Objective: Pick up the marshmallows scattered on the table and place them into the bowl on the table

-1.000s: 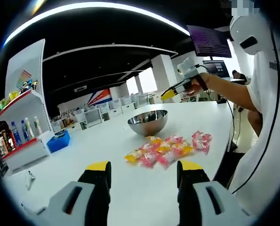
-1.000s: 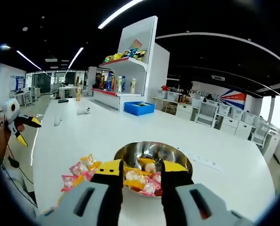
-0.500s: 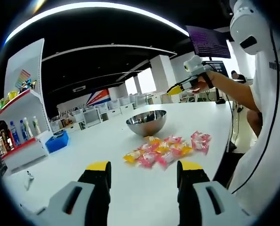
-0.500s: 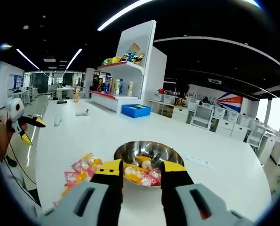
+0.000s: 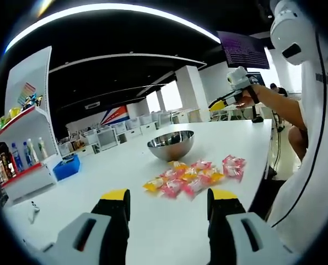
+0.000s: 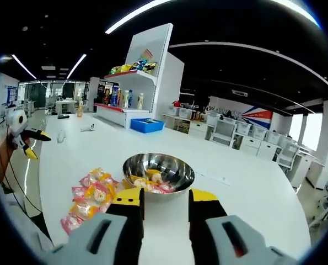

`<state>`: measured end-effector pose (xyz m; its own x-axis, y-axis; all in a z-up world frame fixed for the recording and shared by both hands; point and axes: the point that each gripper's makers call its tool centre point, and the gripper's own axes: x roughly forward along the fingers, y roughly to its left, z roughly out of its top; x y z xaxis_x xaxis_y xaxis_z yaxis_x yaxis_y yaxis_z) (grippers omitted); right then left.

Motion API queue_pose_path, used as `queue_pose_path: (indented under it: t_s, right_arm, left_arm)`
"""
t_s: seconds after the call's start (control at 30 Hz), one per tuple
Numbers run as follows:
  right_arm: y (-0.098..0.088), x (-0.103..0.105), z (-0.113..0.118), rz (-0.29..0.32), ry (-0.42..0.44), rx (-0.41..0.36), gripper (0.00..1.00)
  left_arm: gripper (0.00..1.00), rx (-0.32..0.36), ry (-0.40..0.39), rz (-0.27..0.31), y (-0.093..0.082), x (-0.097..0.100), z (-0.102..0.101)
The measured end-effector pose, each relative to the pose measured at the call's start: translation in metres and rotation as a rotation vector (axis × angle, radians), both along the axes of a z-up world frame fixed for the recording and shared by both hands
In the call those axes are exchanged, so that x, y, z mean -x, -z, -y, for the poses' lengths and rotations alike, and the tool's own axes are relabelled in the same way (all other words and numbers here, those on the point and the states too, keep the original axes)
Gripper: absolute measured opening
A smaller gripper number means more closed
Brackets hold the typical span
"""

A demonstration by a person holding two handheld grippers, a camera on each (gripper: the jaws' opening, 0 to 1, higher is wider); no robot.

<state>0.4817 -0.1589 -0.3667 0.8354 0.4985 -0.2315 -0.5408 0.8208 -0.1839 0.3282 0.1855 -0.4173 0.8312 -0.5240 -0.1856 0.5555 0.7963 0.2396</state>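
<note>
A steel bowl (image 5: 171,145) stands on the white table (image 5: 97,176); from the right gripper view the bowl (image 6: 159,172) holds a few wrapped marshmallows (image 6: 149,183). A cluster of pink and yellow wrapped marshmallows (image 5: 194,178) lies in front of the bowl, and the same marshmallows (image 6: 90,197) lie left of it in the right gripper view. My left gripper (image 5: 166,196) hangs open and empty, short of the cluster. My right gripper (image 6: 165,197) is open and empty just before the bowl, and the right gripper (image 5: 220,104) is held high beyond the table. The left gripper (image 6: 27,139) appears at far left.
A white shelf unit (image 6: 137,83) with bottles and snacks stands at the far side, with a blue bin (image 6: 146,125) beside it. A person's white sleeve and arm (image 5: 312,138) fill the right edge. Small items (image 6: 88,128) lie far across the table.
The right gripper has pulled back and up from the bowl, which now lies farther ahead of its jaws. The left gripper has barely moved.
</note>
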Motion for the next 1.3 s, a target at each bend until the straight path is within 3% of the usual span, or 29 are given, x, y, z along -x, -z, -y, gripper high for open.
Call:
queue_pose_path:
  t_s: [0.37,0.87,1.3]
  right_arm:
    - [0.007,0.021,0.021,-0.006,0.028,-0.005,0.32]
    - [0.007,0.032,0.04,-0.001,0.064,-0.031,0.32]
    - [0.032,0.058,0.067,-0.016,0.096,-0.128,0.33]
  left_arm:
    - [0.57,-0.004,0.008,0.002,0.001,-0.003,0.006]
    - [0.57,-0.007,0.006,0.002,0.0,-0.003,0.004]
    - [0.57,-0.004,0.023,-0.01,0.004,-0.01,0.008]
